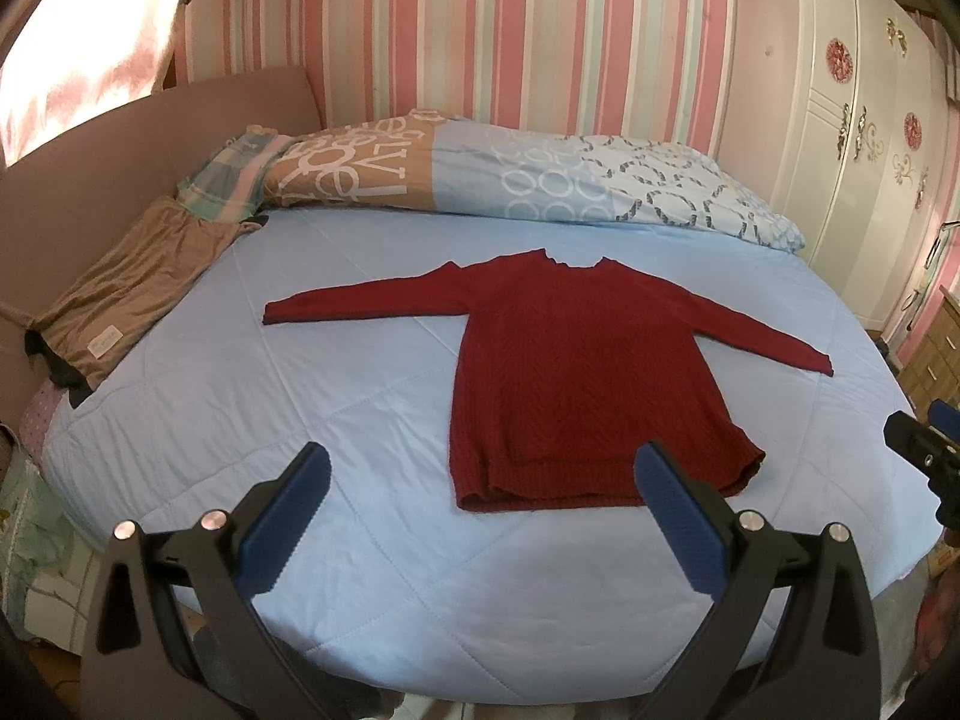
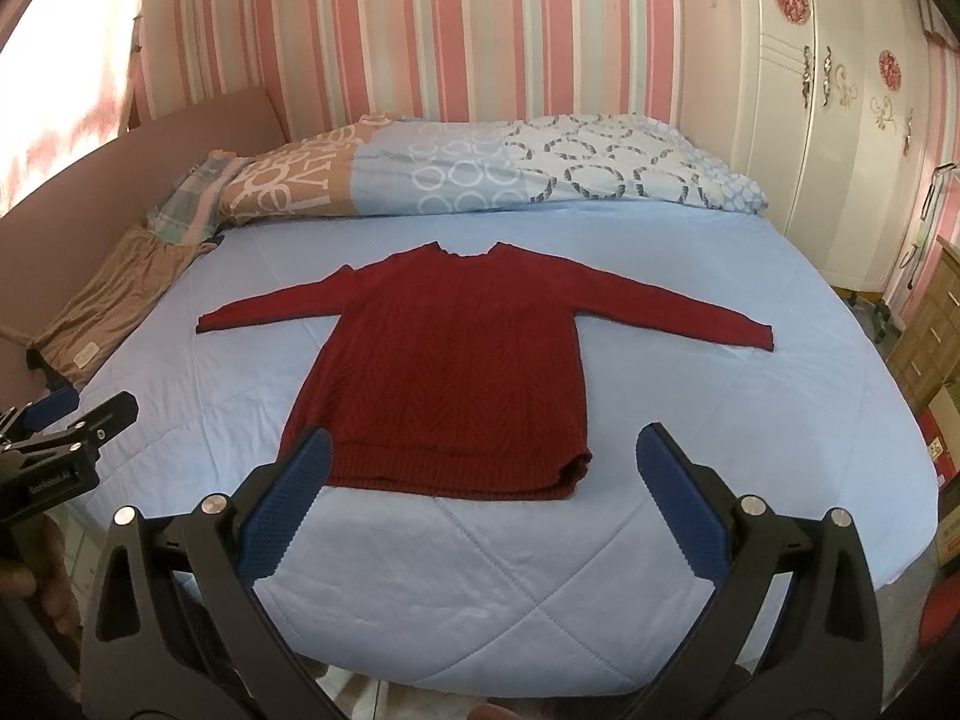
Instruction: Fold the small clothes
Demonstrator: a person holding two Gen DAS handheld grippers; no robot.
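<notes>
On the bed [image 1: 336,396], the red sweater [image 1: 576,384] lies flat, unfolded; left tongs [image 1: 480,510] and right tongs [image 2: 480,504] hover released — a sleeve grab looks next.

- Light blue quilted bedspread [image 1: 300,372], smooth, covering the bed.
- Patterned blue-and-tan folded duvet [image 1: 480,180] along the far edge.
- Brown folded garment [image 1: 132,300], possibly trousers, at the left edge.
- White ornamented wardrobe [image 2: 840,120] at right.
</notes>
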